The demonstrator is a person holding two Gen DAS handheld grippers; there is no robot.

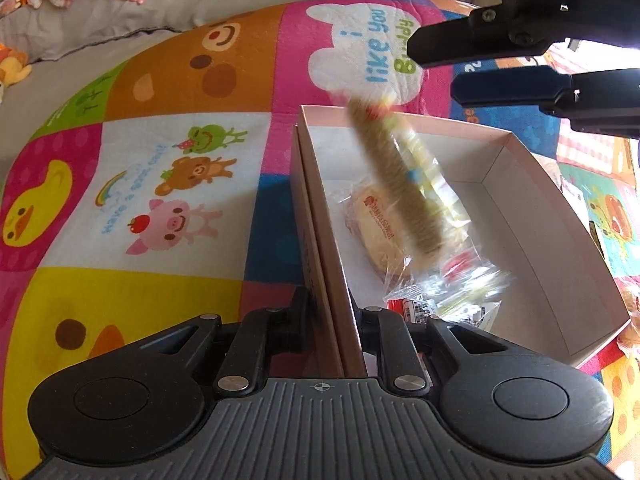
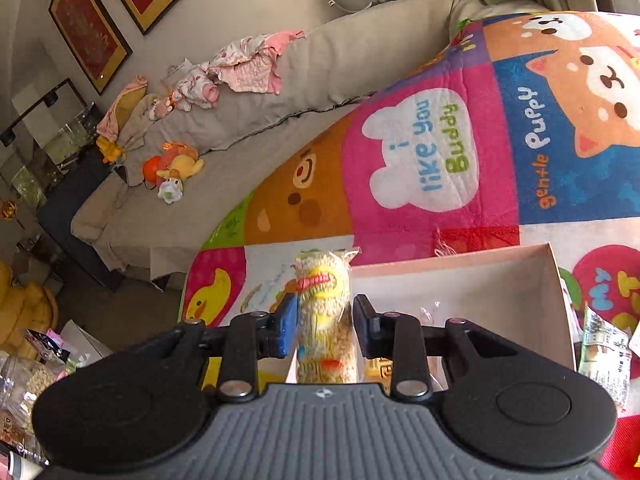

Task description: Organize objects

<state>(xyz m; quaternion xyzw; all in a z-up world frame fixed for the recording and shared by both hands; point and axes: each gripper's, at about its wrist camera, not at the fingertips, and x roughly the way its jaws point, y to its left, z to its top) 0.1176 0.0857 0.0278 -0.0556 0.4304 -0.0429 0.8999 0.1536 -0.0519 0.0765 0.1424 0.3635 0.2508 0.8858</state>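
Note:
An open cardboard box (image 1: pixel 520 184) lies on a colourful play mat (image 1: pixel 160 184). My left gripper (image 1: pixel 332 312) is shut on the box's near-left wall. Inside the box lie a wrapped bun (image 1: pixel 376 220) and other clear snack packets (image 1: pixel 460 292). A long rice-cracker roll in clear wrap (image 1: pixel 396 176) is blurred in mid-air over the box, below my right gripper (image 1: pixel 436 68), whose fingers are spread. In the right wrist view the roll (image 2: pixel 326 312) stands between the open fingers of the right gripper (image 2: pixel 326 320), with gaps on both sides, over the box (image 2: pixel 480 284).
A grey sofa cushion (image 2: pixel 320 80) with baby clothes (image 2: pixel 248 64) and a plush toy (image 2: pixel 172 168) lies beyond the mat. Snack packets (image 2: pixel 604 352) lie right of the box. A jar and bags (image 2: pixel 24 384) stand at the left edge.

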